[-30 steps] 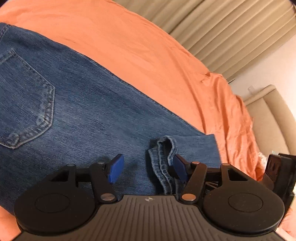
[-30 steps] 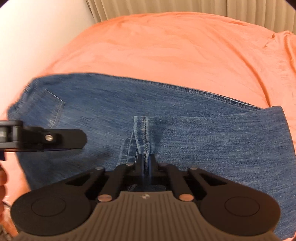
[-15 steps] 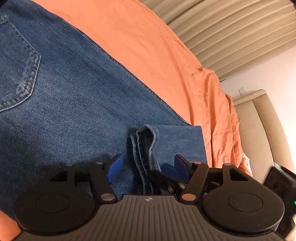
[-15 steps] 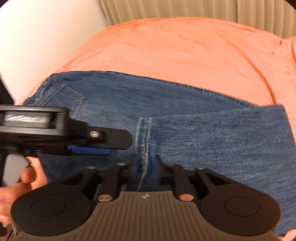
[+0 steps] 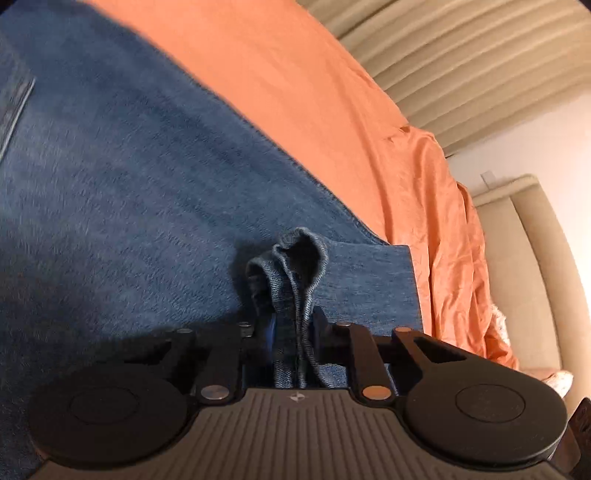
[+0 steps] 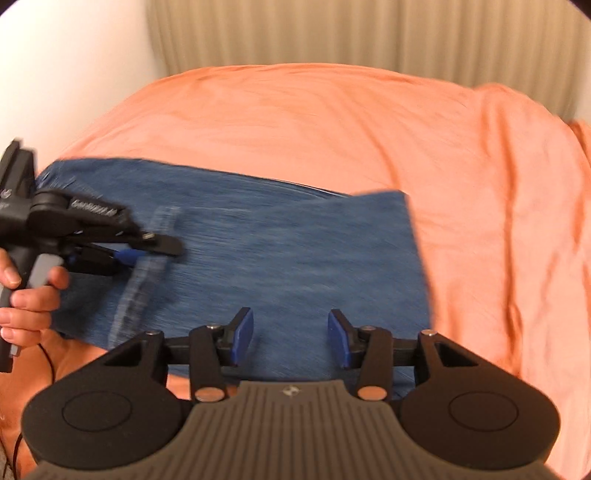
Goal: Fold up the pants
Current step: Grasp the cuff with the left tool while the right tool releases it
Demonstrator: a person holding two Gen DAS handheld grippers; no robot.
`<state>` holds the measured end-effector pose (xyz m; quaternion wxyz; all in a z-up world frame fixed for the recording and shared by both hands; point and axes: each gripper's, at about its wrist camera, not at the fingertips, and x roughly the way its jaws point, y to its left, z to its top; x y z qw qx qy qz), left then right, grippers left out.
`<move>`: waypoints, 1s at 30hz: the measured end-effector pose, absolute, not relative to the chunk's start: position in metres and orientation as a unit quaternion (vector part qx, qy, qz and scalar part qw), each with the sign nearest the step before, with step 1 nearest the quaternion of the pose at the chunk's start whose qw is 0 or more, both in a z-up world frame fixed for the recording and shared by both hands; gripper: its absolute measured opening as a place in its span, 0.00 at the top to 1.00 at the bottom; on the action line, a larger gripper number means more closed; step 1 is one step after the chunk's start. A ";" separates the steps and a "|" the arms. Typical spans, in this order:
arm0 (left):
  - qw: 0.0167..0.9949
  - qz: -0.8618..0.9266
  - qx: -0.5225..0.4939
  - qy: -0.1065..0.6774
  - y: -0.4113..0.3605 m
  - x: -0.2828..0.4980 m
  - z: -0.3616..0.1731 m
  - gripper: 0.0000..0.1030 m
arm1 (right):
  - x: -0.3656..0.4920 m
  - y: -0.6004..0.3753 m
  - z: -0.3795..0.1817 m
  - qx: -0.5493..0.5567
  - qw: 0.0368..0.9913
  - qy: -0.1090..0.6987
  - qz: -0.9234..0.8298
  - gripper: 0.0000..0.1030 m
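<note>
Blue jeans (image 6: 280, 254) lie folded on an orange bed sheet (image 6: 332, 122). In the left wrist view the jeans (image 5: 122, 192) fill the left side. My left gripper (image 5: 293, 332) is shut on the bunched leg hems (image 5: 295, 266) and holds them just over the denim. It also shows in the right wrist view (image 6: 122, 254), held in a hand at the left, at the hem seam (image 6: 147, 273). My right gripper (image 6: 290, 336) is open and empty above the jeans' near edge.
The orange sheet (image 5: 332, 122) covers the bed beyond the jeans. Beige pleated curtains (image 6: 351, 33) hang behind the bed. A beige padded headboard (image 5: 532, 280) stands at the right. A white wall (image 6: 66, 66) is at the left.
My left gripper has closed on the leg hems. My right gripper has let go of the hems, opened, and moved back to the right.
</note>
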<state>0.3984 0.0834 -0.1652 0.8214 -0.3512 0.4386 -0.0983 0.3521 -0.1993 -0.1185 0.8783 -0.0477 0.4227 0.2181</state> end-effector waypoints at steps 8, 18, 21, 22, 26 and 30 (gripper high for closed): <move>0.888 -0.153 -0.213 0.379 0.049 0.405 -0.077 0.89 | 0.352 -0.250 -0.130 -0.030 0.896 0.411 0.168 0.60; 0.862 -0.093 -0.114 0.484 0.066 0.472 -0.110 0.88 | 0.364 -0.268 -0.135 0.002 0.894 0.408 0.185 0.89; 0.854 -0.087 -0.120 0.499 0.072 0.470 -0.143 0.88 | 0.363 -0.268 -0.144 -0.001 0.891 0.414 0.188 0.88; 0.853 -0.087 -0.121 0.499 0.071 0.469 -0.150 0.88 | 0.364 -0.267 -0.148 -0.005 0.890 0.416 0.189 0.88; 0.853 -0.091 -0.135 0.495 0.073 0.474 -0.164 0.83 | 0.373 -0.264 -0.171 -0.006 0.879 0.440 0.184 0.88; 0.854 -0.105 -0.169 0.480 0.087 0.471 -0.157 0.80 | 0.377 -0.264 -0.192 -0.004 0.867 0.467 0.171 0.88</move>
